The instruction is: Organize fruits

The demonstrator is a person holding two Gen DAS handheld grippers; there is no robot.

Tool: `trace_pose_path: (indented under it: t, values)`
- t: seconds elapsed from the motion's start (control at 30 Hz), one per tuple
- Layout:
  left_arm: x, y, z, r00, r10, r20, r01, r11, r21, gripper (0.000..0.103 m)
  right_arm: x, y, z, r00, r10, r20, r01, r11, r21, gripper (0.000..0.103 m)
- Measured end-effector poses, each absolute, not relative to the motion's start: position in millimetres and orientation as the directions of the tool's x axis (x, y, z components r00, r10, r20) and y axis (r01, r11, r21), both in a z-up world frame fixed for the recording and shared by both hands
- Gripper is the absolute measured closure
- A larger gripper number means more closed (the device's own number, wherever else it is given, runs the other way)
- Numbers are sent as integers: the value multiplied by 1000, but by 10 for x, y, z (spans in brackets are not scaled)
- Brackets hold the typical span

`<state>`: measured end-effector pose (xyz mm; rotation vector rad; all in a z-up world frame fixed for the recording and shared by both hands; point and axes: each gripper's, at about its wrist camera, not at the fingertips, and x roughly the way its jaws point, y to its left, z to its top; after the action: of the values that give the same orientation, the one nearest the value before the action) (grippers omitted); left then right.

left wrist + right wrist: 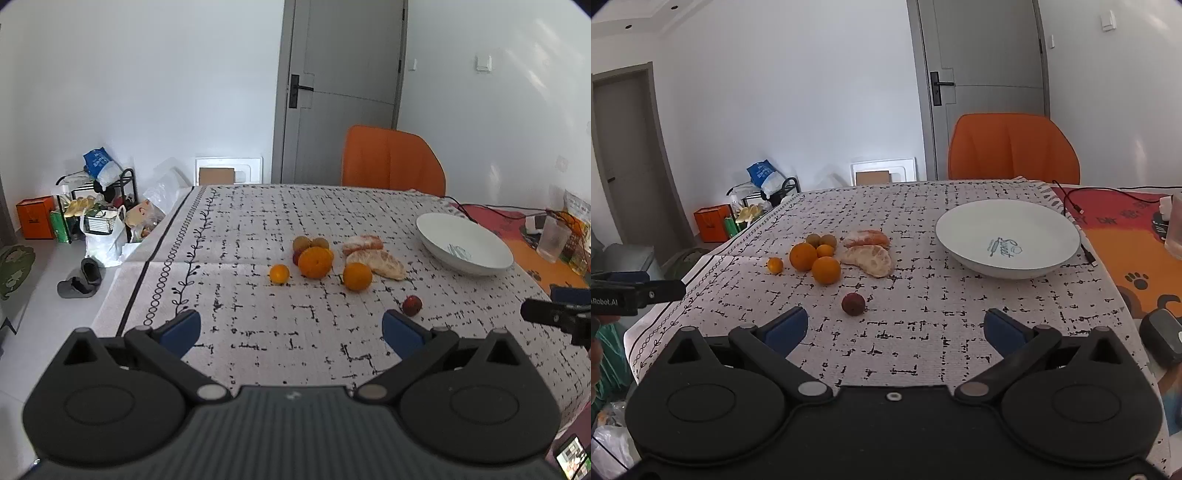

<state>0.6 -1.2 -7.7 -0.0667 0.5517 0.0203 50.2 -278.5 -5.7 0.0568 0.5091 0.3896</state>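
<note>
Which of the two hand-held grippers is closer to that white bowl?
Right. The right hand-held gripper has the white bowl just ahead to its right; the left hand-held gripper sits further left, across the fruit.

Readable markings you have in view:

1. White bowl: the word "Sweet" in dark script on its inner bottom, with a small rolling-pin drawing beside it.
2. Left gripper, seen at the edge of your right wrist view: white lettering ending in "Robot.AI" on its black side; the start is cut off.
3. Red mat: dark characters, too blurred for you to read.
</note>
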Motion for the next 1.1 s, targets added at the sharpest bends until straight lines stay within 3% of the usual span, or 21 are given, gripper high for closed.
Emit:
trace_pose_path:
  t: [1.1]
  values:
    - [-29,-46,-82,852,-22,-524,-16,998,-67,0,488,-2732,-47,809,357,-467,-347,931,110,0]
